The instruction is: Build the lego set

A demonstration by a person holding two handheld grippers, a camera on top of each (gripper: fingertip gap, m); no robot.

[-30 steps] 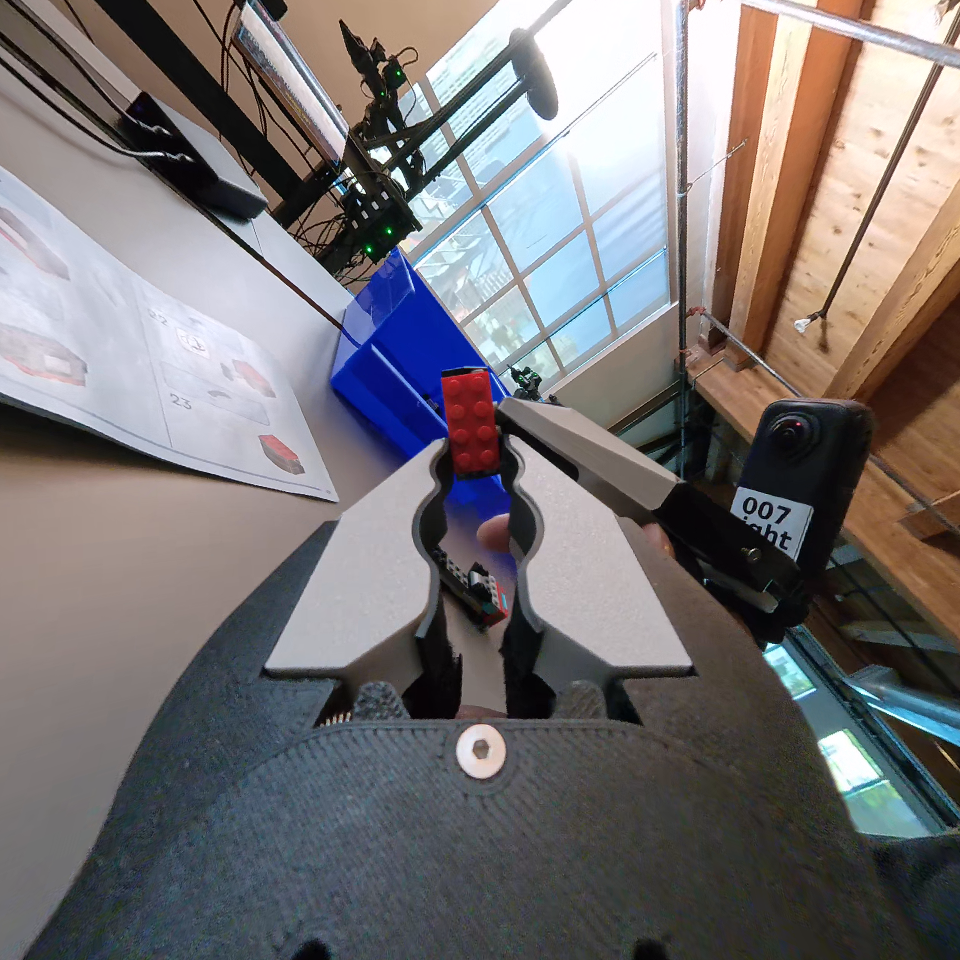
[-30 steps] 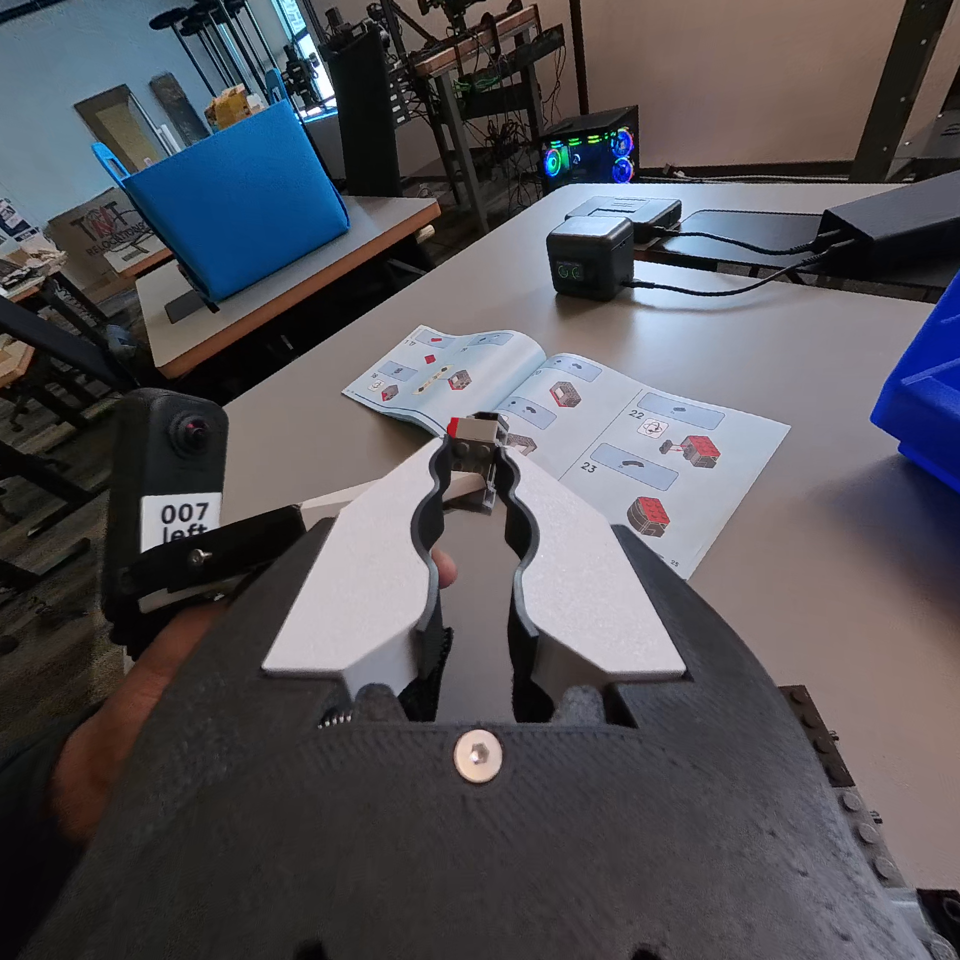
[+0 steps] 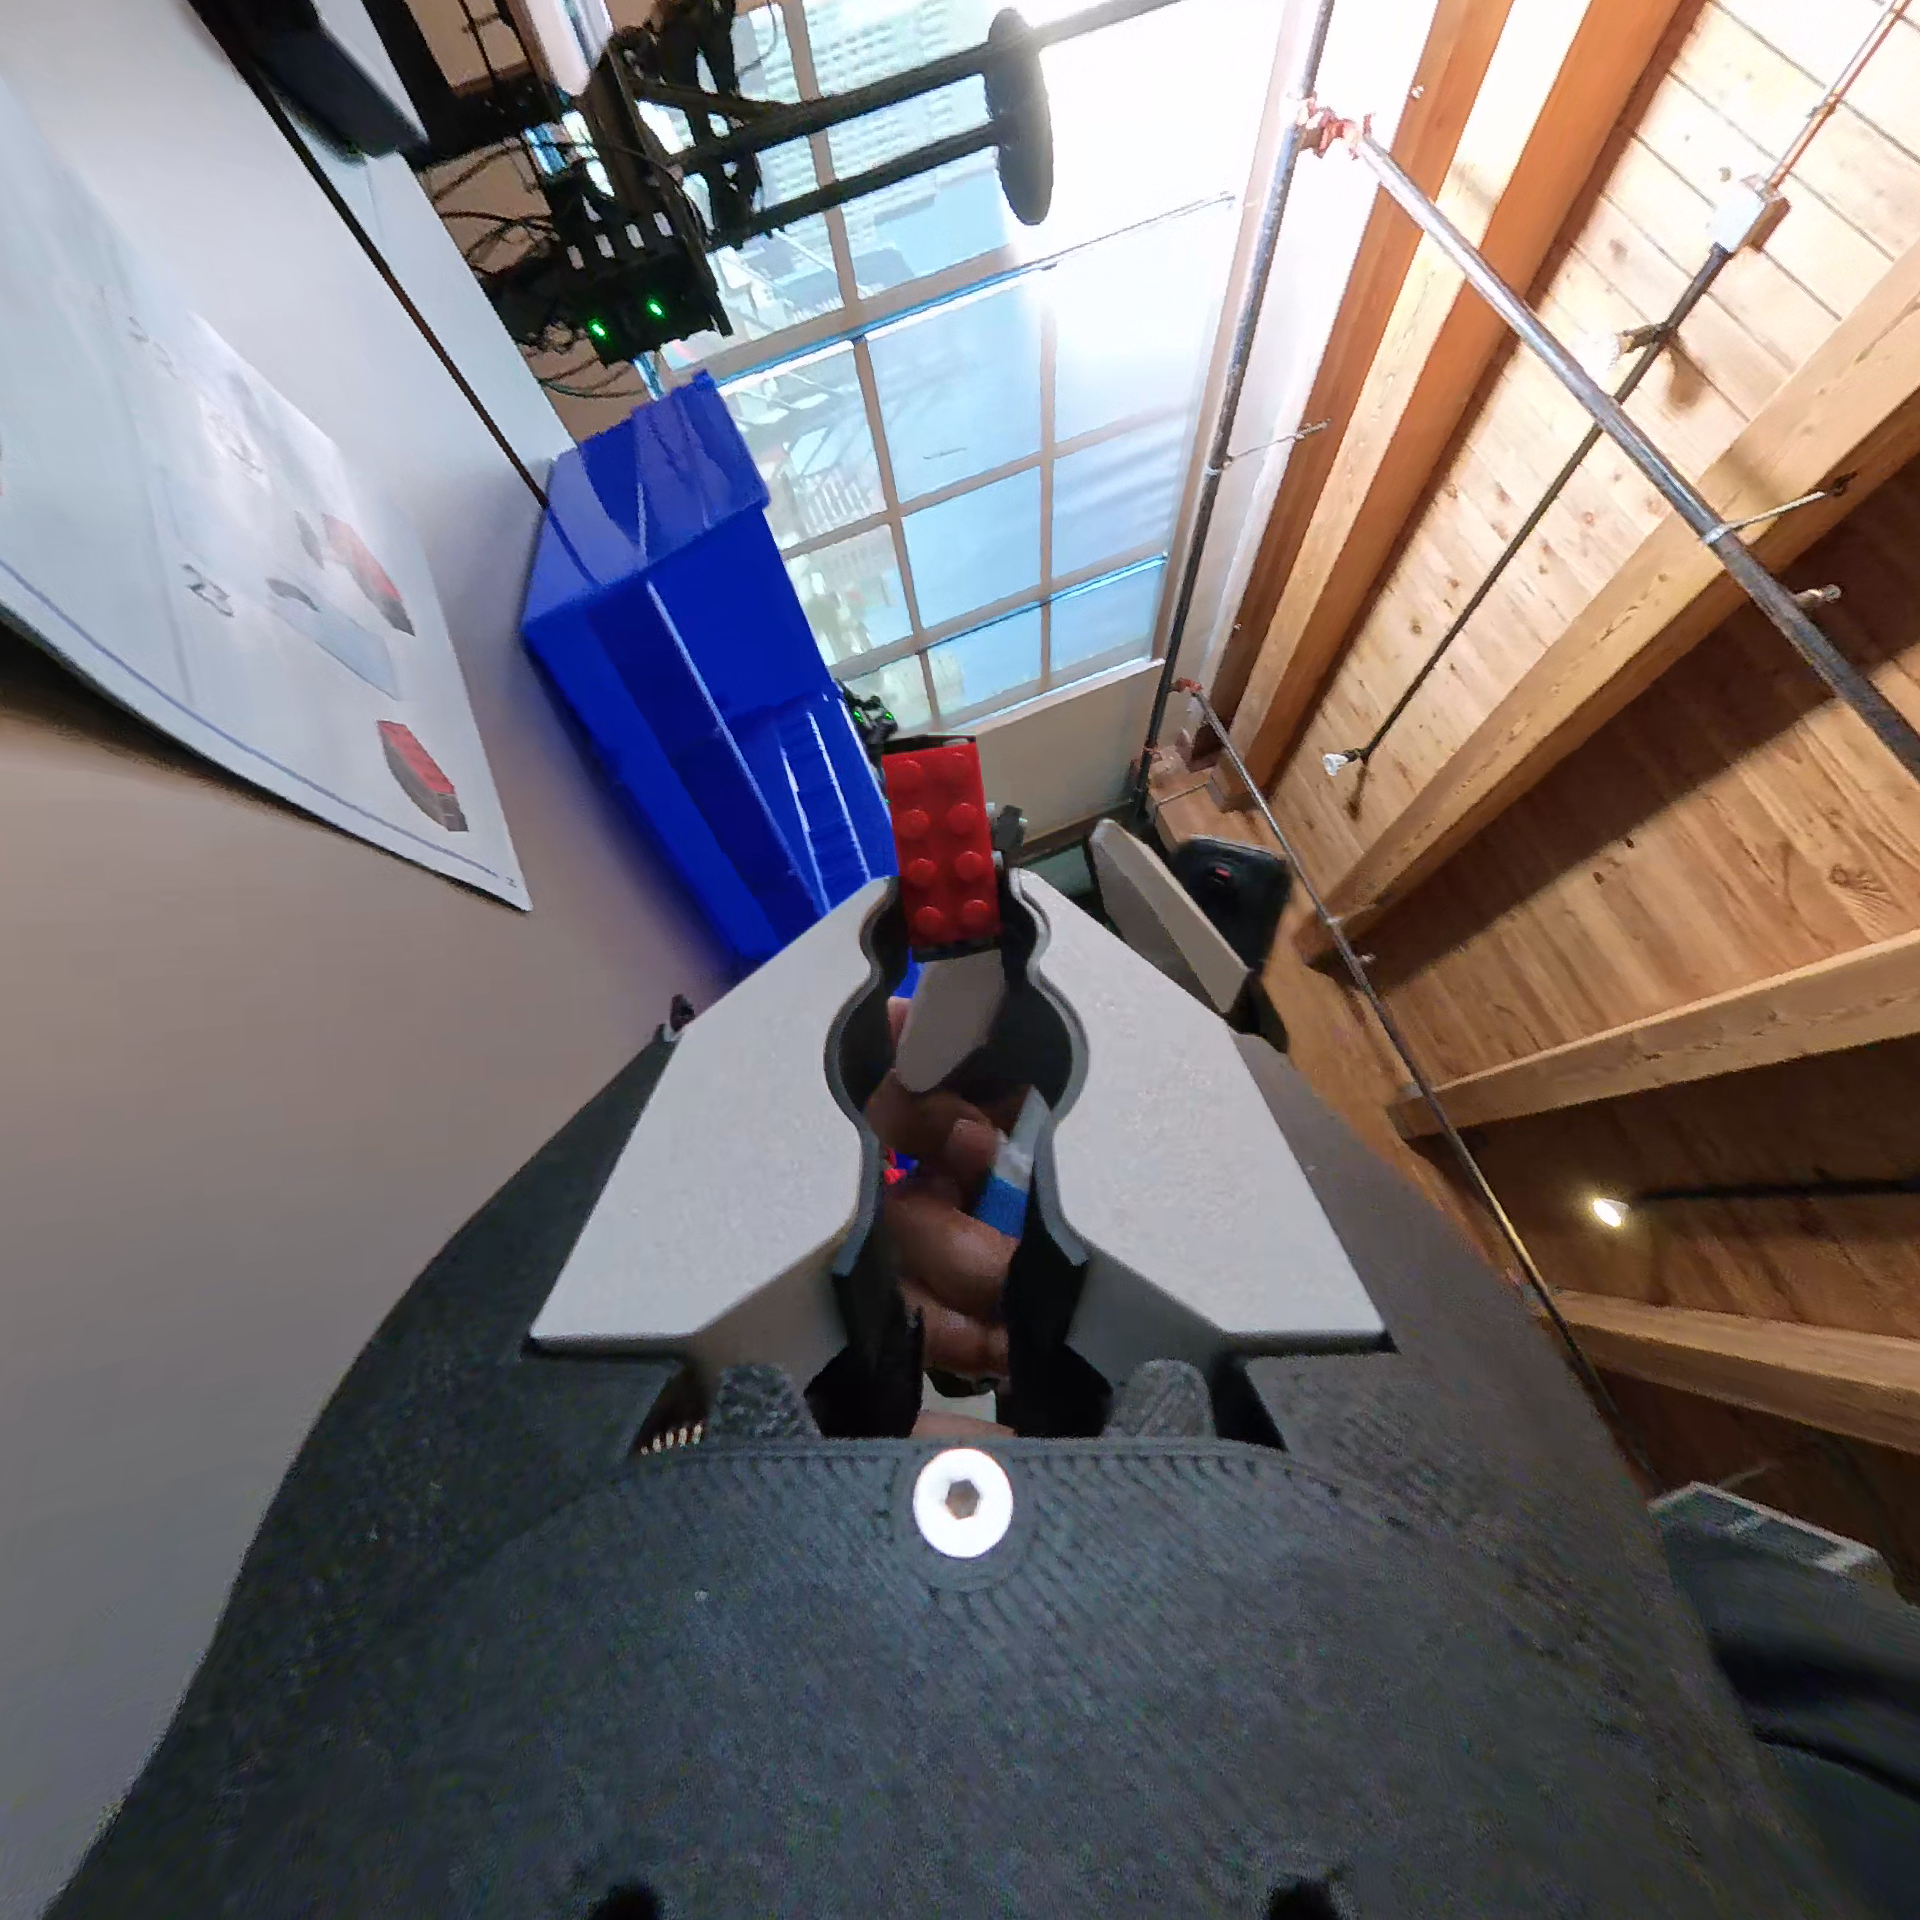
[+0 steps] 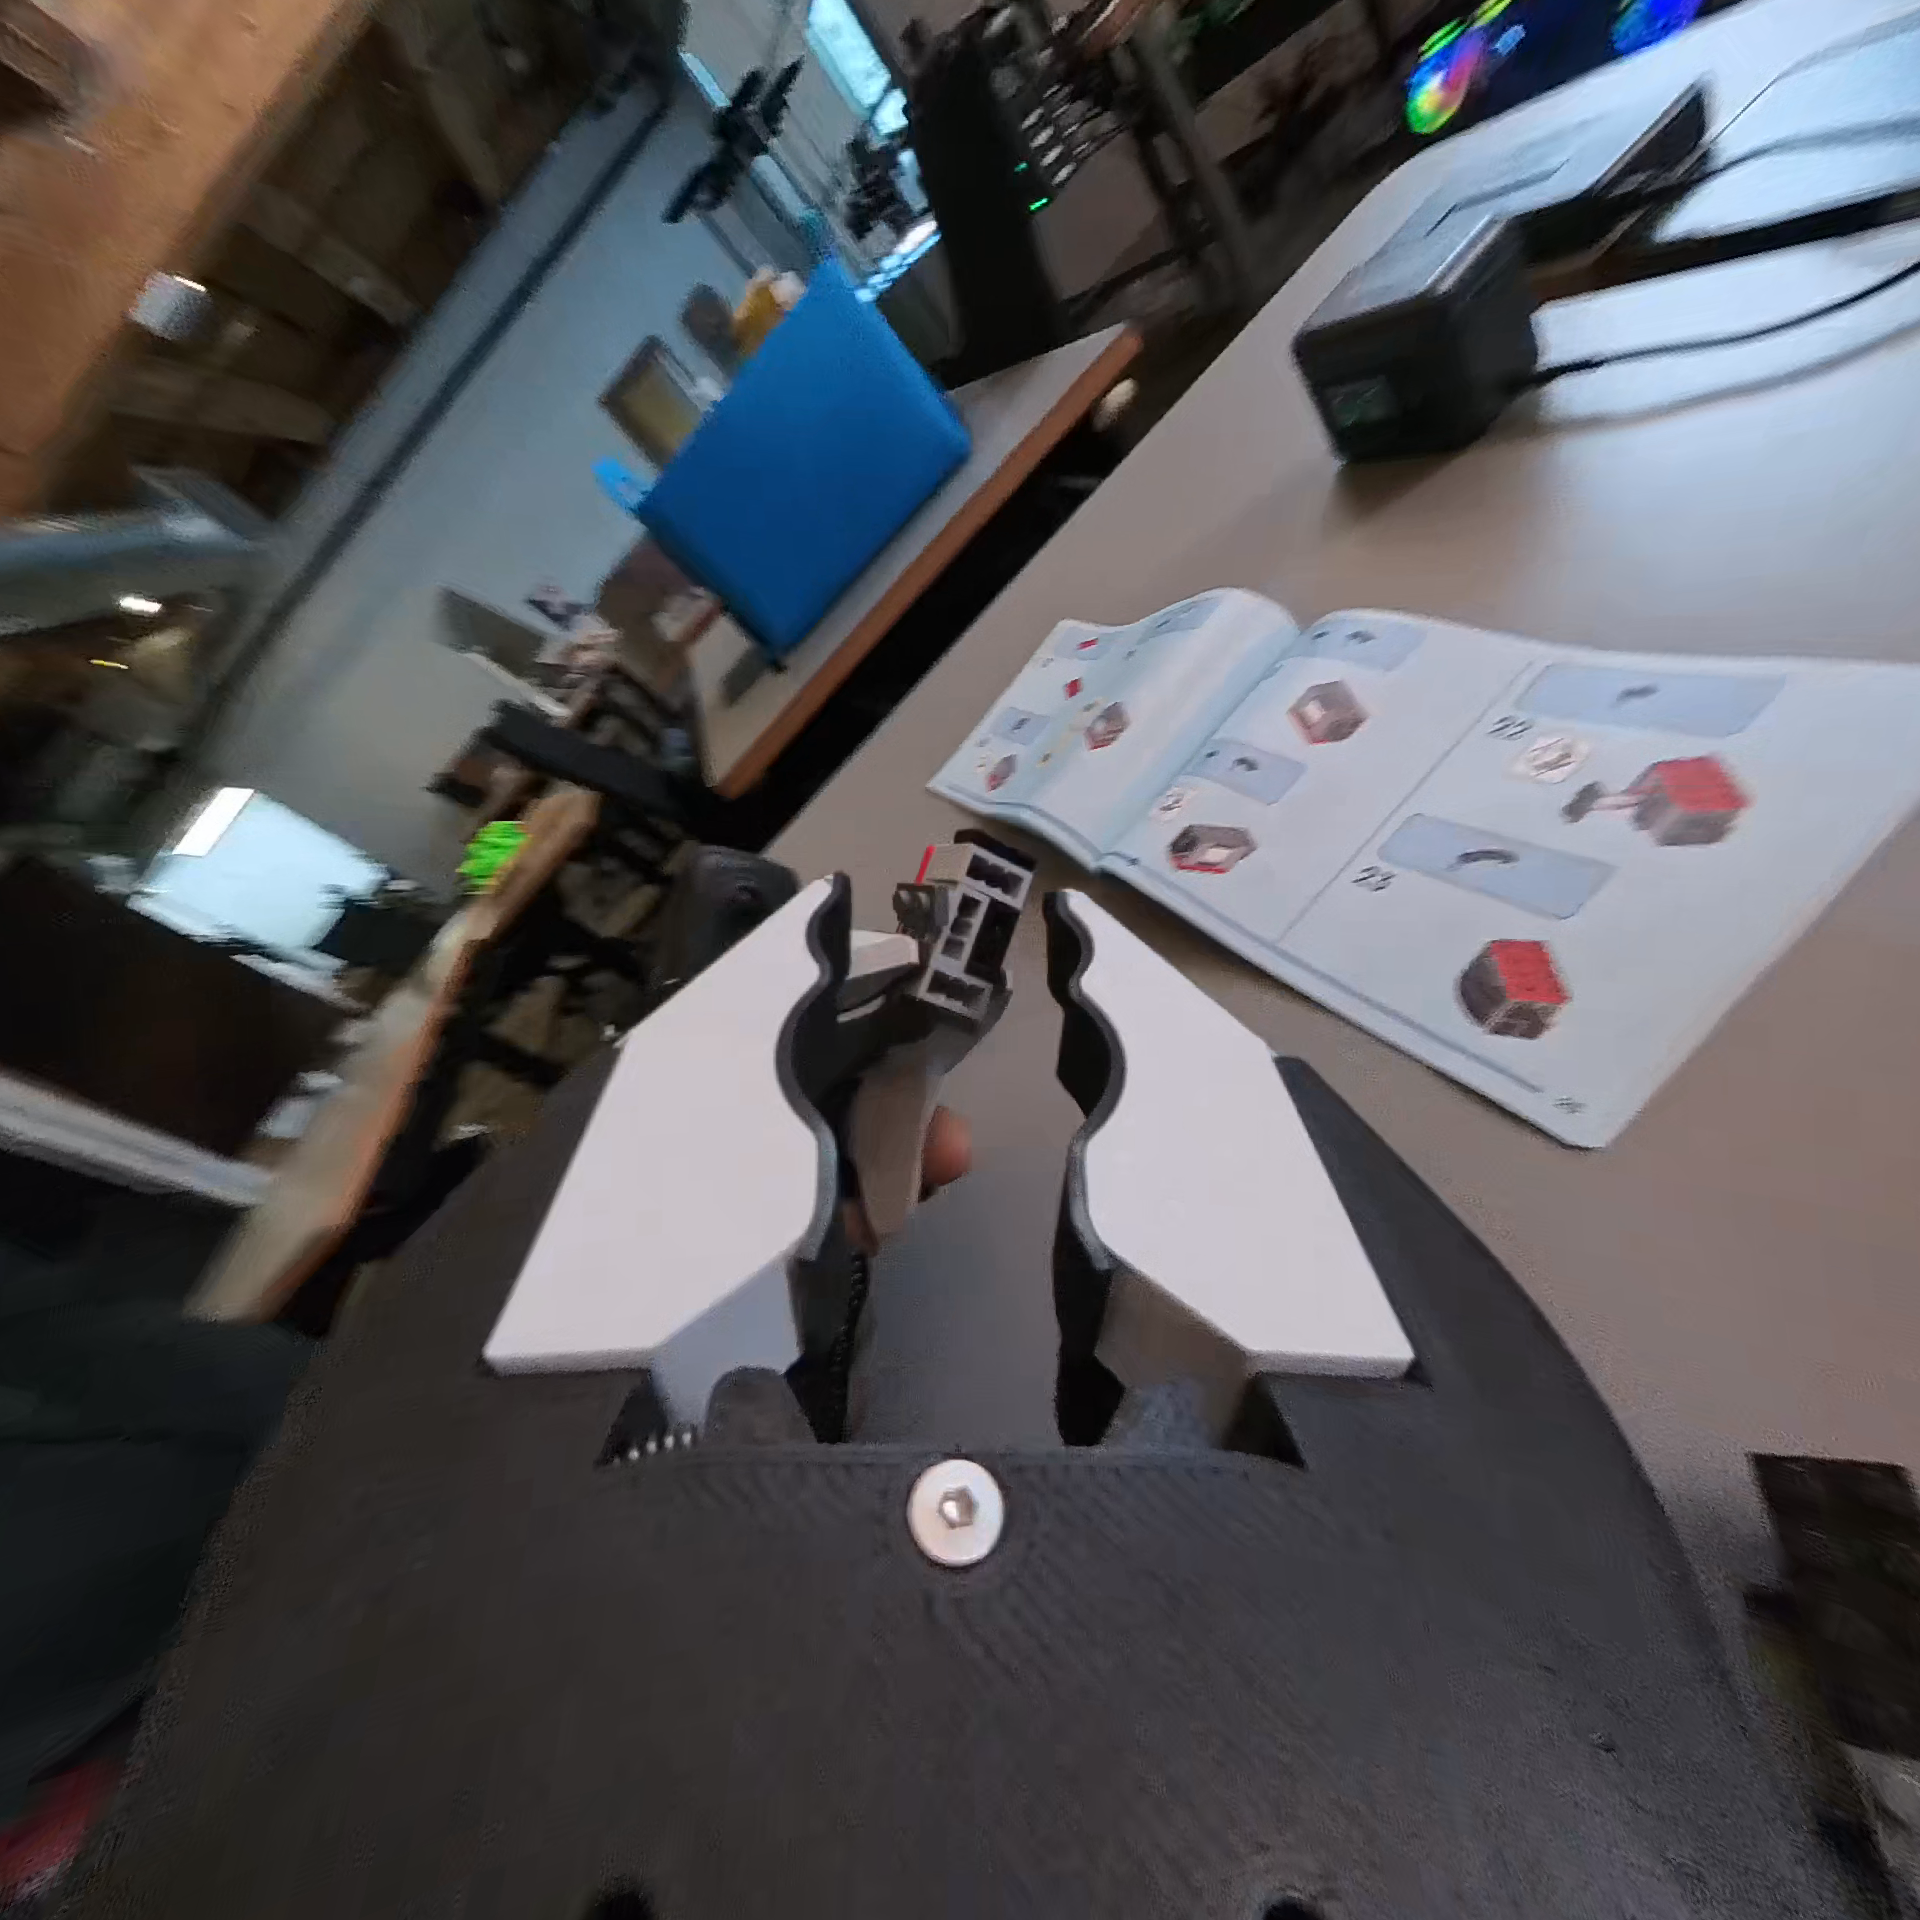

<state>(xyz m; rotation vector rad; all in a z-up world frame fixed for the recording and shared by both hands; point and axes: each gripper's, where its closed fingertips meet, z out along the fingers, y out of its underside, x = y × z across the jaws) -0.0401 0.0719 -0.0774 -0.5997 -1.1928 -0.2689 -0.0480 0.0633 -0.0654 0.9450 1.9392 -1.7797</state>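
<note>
Fingers of the left gripper (image 3: pixel 948 914) stand narrow, clamped on a red brick (image 3: pixel 943 847) with two rows of studs facing the lens; the brick projects beyond the tips. A grey finger of the other tool and a hand (image 3: pixel 951 1226) show through the gap behind it.

The right gripper (image 4: pixel 940 906) stands parted, its fingers gripping nothing. Between and just beyond its tips sits the grey and black assembly (image 4: pixel 966 925), seen from its hollow underside with a red edge at top; it is held by the left tool's grey finger, which enters from the lower left. Whether the right fingers touch it cannot be told.

The tan table (image 4: pixel 1558 540) carries an open instruction booklet (image 4: pixel 1403 821) lying flat, near the assembly, and farther off a black box (image 4: pixel 1418 343) with cables, blurred.

Only the left wrist view shows the blue bin (image 3: pixel 665 644) on the table beyond the booklet (image 3: pixel 239 582), its contents hidden, along with a large paned window (image 3: pixel 997 447) and timber beams (image 3: pixel 1558 665). Only the right wrist view shows a second table with a blue container (image 4: pixel 810 457), contents not visible, and a cluttered, blurred room behind.
</note>
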